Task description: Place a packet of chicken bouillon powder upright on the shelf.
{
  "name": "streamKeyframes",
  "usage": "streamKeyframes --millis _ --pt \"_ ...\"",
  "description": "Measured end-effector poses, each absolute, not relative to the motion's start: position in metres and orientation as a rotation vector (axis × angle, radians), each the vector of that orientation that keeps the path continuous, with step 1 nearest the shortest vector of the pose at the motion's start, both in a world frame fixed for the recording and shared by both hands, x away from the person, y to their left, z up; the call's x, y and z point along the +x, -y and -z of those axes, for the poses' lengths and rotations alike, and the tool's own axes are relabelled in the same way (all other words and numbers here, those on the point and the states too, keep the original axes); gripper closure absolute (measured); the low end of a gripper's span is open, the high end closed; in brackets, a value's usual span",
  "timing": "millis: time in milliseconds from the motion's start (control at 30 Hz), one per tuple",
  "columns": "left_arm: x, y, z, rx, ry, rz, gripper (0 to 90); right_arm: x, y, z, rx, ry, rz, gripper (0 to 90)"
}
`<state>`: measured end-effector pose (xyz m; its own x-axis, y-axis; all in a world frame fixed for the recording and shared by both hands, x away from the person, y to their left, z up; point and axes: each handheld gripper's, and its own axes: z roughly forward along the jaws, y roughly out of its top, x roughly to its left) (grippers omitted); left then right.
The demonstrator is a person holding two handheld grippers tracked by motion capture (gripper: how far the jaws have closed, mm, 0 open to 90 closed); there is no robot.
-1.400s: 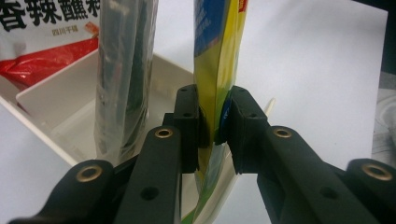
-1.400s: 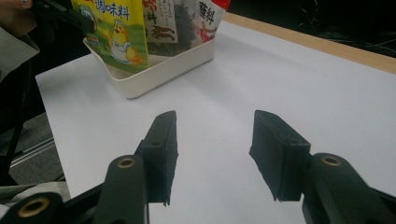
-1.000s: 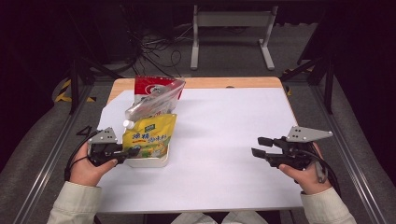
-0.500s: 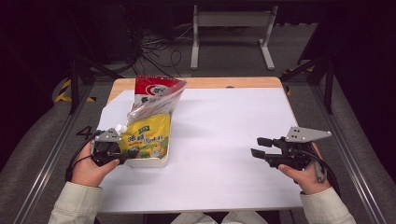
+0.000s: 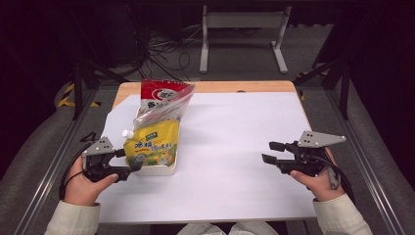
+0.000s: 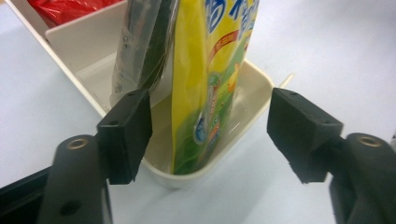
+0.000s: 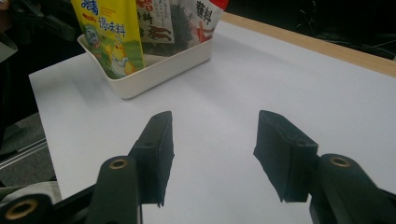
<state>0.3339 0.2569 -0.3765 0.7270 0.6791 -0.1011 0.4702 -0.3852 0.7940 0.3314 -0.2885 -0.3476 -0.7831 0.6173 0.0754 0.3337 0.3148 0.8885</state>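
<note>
White surface [image 5: 235, 161] with wooden far edge centre frame, grey floor [image 5: 235, 58] around it, tangled cables [image 5: 161, 56] upper left, pale metal stand [image 5: 242, 34] top centre, dark surroundings

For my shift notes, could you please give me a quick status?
Left gripper just opened, off yellow pouch. Pouch upright in white tray. Right gripper open, empty.

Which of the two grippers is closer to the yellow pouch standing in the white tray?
The left. The left gripper sits at the tray's near end, its jaws just opened, standing either side of the yellow pouch without pressing it. The right gripper hovers open far across the table.
</note>
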Motion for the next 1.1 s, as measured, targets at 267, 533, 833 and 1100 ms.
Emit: streamKeyframes --millis 267,533,833,1100 --pt "0.318 -0.266 0.374 2.015 -0.898 -0.361 23.1 0.333 0.3 0.35 0.895 -2.281 -1.422 43.4" --pt "0.306 -0.272 0.379 1.972 -0.897 -0.413 20.0 0.329 0.314 0.355 0.934 -2.245 -1.4 38.8" --pt "0.291 -0.281 0.389 1.923 -0.881 -0.444 17.8 0.325 0.325 0.365 0.972 -2.221 -1.394 35.1" --pt "0.286 -0.287 0.402 1.887 -0.892 -0.463 15.6 0.321 0.336 0.377 0.999 -2.187 -1.383 34.0"
